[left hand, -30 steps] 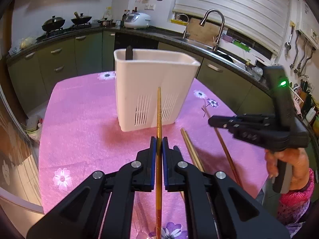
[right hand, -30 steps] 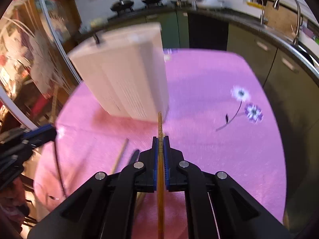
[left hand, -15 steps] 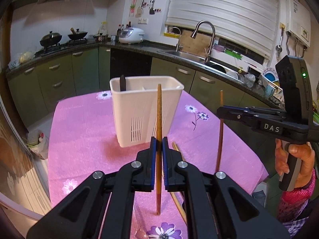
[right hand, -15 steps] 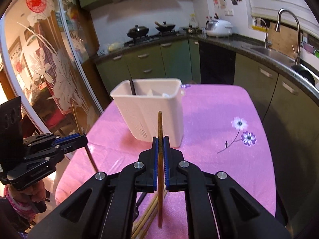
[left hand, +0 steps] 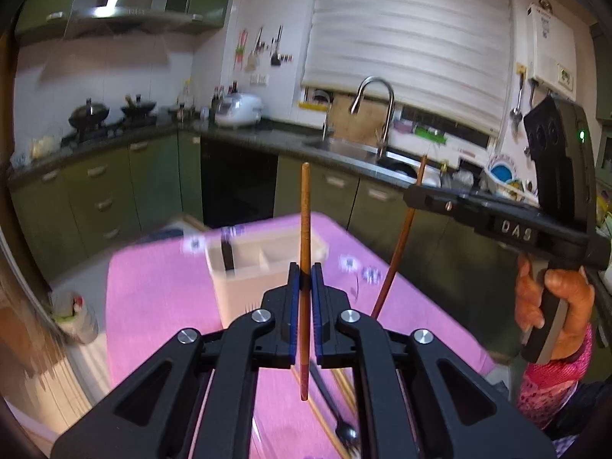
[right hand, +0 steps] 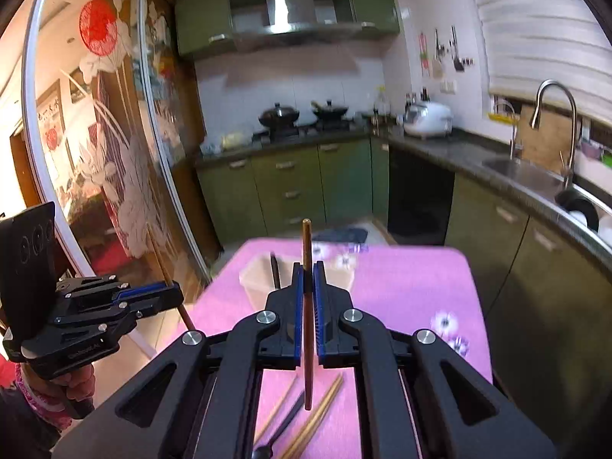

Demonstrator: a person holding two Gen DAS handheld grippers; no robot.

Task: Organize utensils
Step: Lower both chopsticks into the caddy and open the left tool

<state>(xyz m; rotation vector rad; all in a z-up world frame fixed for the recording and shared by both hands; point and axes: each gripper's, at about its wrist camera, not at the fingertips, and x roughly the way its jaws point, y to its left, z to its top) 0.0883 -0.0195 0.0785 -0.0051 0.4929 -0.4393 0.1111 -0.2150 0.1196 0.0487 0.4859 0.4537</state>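
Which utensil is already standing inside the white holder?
The dark-handled utensil, upright in the white holder; the chopsticks are either held in grippers or lying on the pink tablecloth.

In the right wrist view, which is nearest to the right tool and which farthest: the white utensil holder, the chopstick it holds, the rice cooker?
1. Chopstick: upright between the shut fingers of the right tool.
2. White utensil holder: just ahead, on the pink table.
3. Rice cooker: far back right, on the counter.

"DAS" on right gripper [left hand: 415, 197]
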